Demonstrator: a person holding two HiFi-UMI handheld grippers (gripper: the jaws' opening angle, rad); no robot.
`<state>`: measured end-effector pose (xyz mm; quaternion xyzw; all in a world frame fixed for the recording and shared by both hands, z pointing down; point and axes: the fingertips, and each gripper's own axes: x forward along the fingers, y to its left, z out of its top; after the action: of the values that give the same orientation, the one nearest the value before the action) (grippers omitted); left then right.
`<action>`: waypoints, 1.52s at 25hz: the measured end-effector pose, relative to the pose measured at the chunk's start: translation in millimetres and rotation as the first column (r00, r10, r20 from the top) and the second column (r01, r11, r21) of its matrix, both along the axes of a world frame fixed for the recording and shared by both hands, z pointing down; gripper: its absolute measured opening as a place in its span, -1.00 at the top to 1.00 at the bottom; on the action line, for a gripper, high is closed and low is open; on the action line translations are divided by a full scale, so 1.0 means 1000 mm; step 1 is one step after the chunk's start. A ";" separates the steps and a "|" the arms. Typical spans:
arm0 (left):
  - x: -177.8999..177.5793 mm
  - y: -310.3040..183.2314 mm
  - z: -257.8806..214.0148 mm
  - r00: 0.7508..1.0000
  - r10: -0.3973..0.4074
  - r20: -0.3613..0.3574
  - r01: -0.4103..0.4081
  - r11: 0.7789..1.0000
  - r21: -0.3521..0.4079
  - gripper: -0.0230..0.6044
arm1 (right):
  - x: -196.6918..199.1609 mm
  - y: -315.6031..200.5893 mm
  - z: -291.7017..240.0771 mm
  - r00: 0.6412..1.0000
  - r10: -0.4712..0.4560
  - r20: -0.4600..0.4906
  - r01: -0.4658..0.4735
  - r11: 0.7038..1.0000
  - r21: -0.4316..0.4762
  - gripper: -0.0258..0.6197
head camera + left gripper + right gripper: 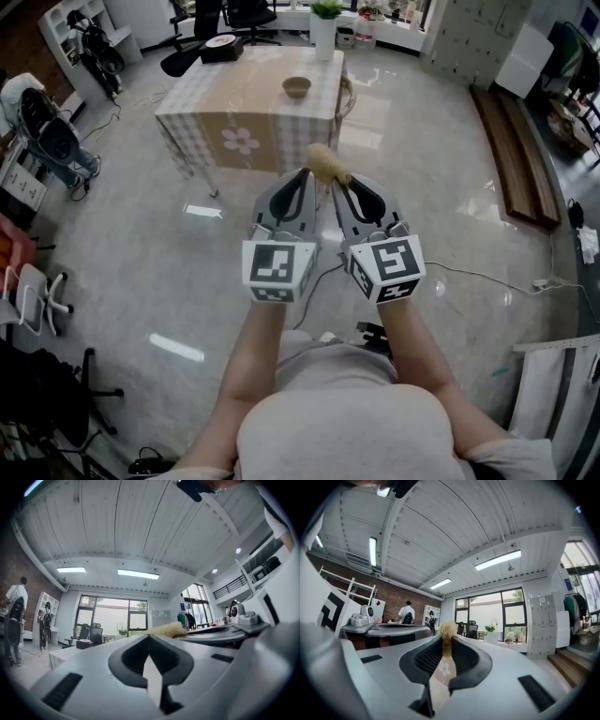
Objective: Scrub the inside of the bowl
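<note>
The table [248, 103] stands well ahead, with the bowl [297, 86] on its top, well apart from both grippers. The left gripper [306, 174] is closed on nothing. The right gripper [336, 184] pinches the scrubber [327, 163] by its stem. Nothing steadies the bowl, so scrubbing pressure could slide it or twist the thin stem loose.

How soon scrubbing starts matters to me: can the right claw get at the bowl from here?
Probably not yet: the bowl sits on the table well ahead, with floor between it and the right claw.
</note>
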<state>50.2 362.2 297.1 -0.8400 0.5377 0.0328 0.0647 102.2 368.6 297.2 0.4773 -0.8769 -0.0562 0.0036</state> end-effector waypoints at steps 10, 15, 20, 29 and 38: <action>-0.002 -0.021 0.000 1.000 -0.015 0.010 0.015 1.000 -0.004 0.89 | -0.004 -0.023 0.007 1.000 -0.020 0.003 0.020 1.000 -0.021 0.73; -0.010 -0.053 0.005 1.000 -0.005 0.012 0.005 1.000 -0.018 0.89 | -0.010 -0.053 0.013 1.000 -0.003 0.011 0.003 0.999 -0.044 0.73; -0.020 -0.092 0.007 0.999 0.029 0.032 -0.028 0.999 -0.023 0.89 | -0.019 -0.090 0.012 1.000 0.019 0.018 -0.018 0.999 -0.044 0.73; -0.052 -0.170 0.009 0.999 0.048 0.019 -0.047 0.998 -0.034 0.89 | -0.044 -0.166 0.017 0.998 0.052 0.027 -0.050 0.997 -0.066 0.73; -0.079 -0.244 0.011 0.995 0.103 0.003 -0.103 0.993 -0.050 0.89 | -0.065 -0.234 0.019 0.992 0.126 0.024 -0.124 0.989 -0.075 0.73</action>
<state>-28.4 118.3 307.8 -0.8681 0.4941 0.0204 0.0438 37.6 134.9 315.8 0.5316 -0.8468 -0.0168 0.0120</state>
